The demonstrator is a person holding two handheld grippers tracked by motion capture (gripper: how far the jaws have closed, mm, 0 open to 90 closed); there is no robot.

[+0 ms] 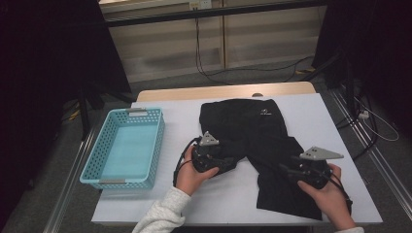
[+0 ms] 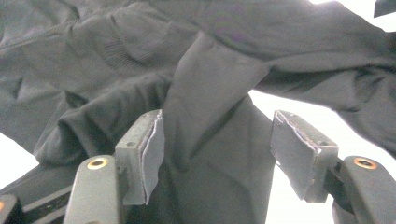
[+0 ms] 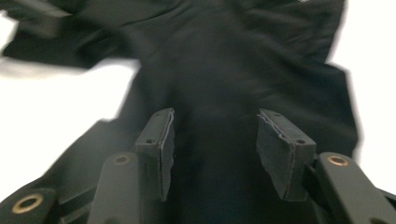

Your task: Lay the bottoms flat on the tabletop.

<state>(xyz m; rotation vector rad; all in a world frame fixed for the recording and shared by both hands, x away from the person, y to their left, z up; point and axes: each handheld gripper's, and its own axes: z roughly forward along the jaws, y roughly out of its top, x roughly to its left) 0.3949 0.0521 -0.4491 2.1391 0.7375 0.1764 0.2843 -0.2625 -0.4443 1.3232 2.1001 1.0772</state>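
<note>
We see black shorts [image 1: 252, 131] spread on the white table cover [image 1: 335, 121], waistband at the far end with a small white logo [image 1: 265, 112], legs toward the person. A light blue perforated basket [image 1: 102, 160] sits well apart from the shorts, on the side of the person's left hand.

Left gripper [image 1: 228, 166] is at the shorts' near-left leg hem. In the left gripper view the left gripper [image 2: 217, 149] has its jaws partly apart with a raised fold of black fabric between them; the fold lies against one pad [image 2: 152, 154], while the other pad [image 2: 299, 151] stands clear of it, so nothing is clamped.

Right gripper [image 1: 286, 171] is over the other leg of the shorts. In the blurred right gripper view the right gripper [image 3: 215, 149] has its jaws about half apart, fabric lying flat beneath and between them, neither pad pressing it.
</note>
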